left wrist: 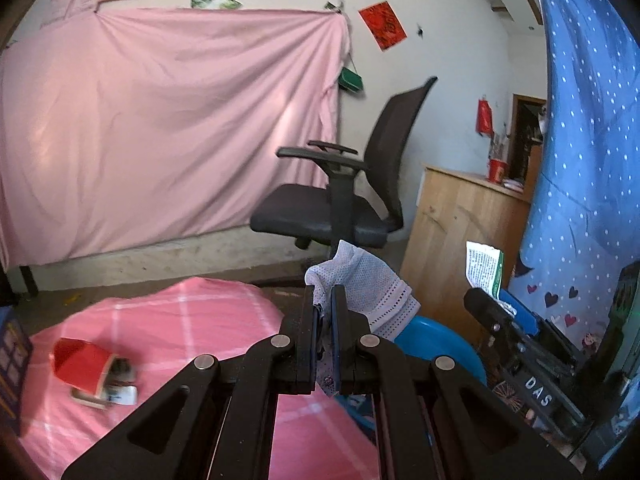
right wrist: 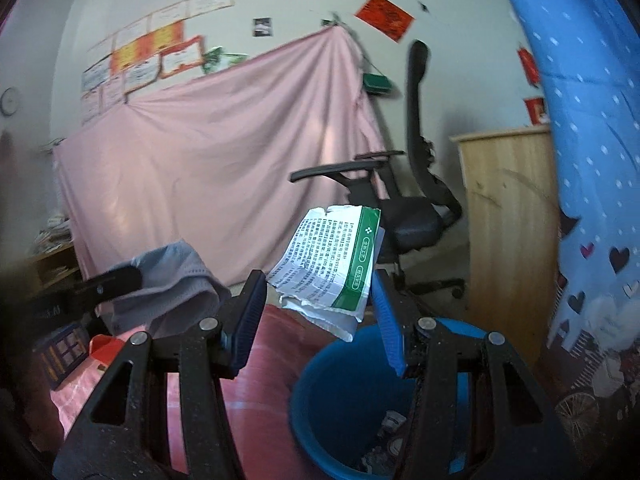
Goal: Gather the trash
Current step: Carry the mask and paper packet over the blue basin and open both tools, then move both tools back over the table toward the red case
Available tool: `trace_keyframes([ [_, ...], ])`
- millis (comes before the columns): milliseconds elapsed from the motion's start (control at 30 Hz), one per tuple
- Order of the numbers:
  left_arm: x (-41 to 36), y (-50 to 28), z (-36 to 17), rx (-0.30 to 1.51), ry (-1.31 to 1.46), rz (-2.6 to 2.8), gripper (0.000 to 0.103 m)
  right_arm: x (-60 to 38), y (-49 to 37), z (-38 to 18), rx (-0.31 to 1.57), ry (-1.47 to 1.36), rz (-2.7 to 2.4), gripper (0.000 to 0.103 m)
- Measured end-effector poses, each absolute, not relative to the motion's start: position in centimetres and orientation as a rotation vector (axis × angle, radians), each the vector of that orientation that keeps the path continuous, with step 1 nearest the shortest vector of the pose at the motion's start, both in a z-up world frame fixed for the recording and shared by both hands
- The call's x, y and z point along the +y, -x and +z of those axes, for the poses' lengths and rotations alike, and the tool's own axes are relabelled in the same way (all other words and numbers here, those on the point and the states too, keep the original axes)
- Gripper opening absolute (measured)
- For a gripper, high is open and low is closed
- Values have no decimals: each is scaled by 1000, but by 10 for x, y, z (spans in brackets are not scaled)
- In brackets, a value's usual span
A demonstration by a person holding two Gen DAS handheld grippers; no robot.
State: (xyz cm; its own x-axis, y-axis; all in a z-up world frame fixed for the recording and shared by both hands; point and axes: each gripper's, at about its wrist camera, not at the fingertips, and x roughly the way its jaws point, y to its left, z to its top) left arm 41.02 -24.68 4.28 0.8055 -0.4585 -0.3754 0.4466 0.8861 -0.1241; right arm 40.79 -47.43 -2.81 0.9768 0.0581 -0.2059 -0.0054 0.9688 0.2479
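Observation:
My left gripper [left wrist: 326, 300] is shut on a white mesh cloth [left wrist: 368, 280], which hangs off to the right of its tips. My right gripper [right wrist: 319, 280] grips a flattened white and green printed box [right wrist: 332, 264] between its blue pads [right wrist: 248, 312], with the jaws standing wide. A blue bin [right wrist: 320, 392] sits just below the box, with some scraps at its bottom. In the left wrist view the bin [left wrist: 444, 340] shows behind the cloth, and the box [left wrist: 484, 264] stands to the right. A red carton [left wrist: 80, 360] lies on the pink checked cover [left wrist: 180, 320].
A black office chair [left wrist: 340, 200] stands behind the bin, with a wooden cabinet [left wrist: 460, 220] to its right. A blue dotted curtain [left wrist: 592, 160] hangs at the right. A pink sheet [left wrist: 160, 128] covers the back wall. A dark blue box [left wrist: 12, 364] lies at the cover's left edge.

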Motion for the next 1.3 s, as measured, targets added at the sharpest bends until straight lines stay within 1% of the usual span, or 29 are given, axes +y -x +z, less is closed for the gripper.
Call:
trace_keyframes([
  [267,-290,-433,21,488,29,-529,4,-509,-419,-46,321,-317,-33,77],
  [500,-310,-448,0,562,35,-563,4,-530,-431,-64,414,-368,-60,77],
  [800,-326,-464,-21,655,40,-579,4,-544,-443,-80,486,-418,-63,78],
  [900,-327,-468,-28,688,27,-558,8,-546,-447,-82,502,-421,-61,78],
  [1000,-326,-470,-34,716,17,-548,16,-544,-448,-83,509,-419,-57,79],
  [1067,-325,-470,-37,722,16,-545,25,-544,-449,-83,512,-416,-56,79],
  [1133,-322,-468,-38,720,23,-542,27,-543,-449,-83,514,-412,-54,79],
  [1300,-317,-468,-37,718,21,-533,27,-542,-451,-82,513,-399,-56,79],
])
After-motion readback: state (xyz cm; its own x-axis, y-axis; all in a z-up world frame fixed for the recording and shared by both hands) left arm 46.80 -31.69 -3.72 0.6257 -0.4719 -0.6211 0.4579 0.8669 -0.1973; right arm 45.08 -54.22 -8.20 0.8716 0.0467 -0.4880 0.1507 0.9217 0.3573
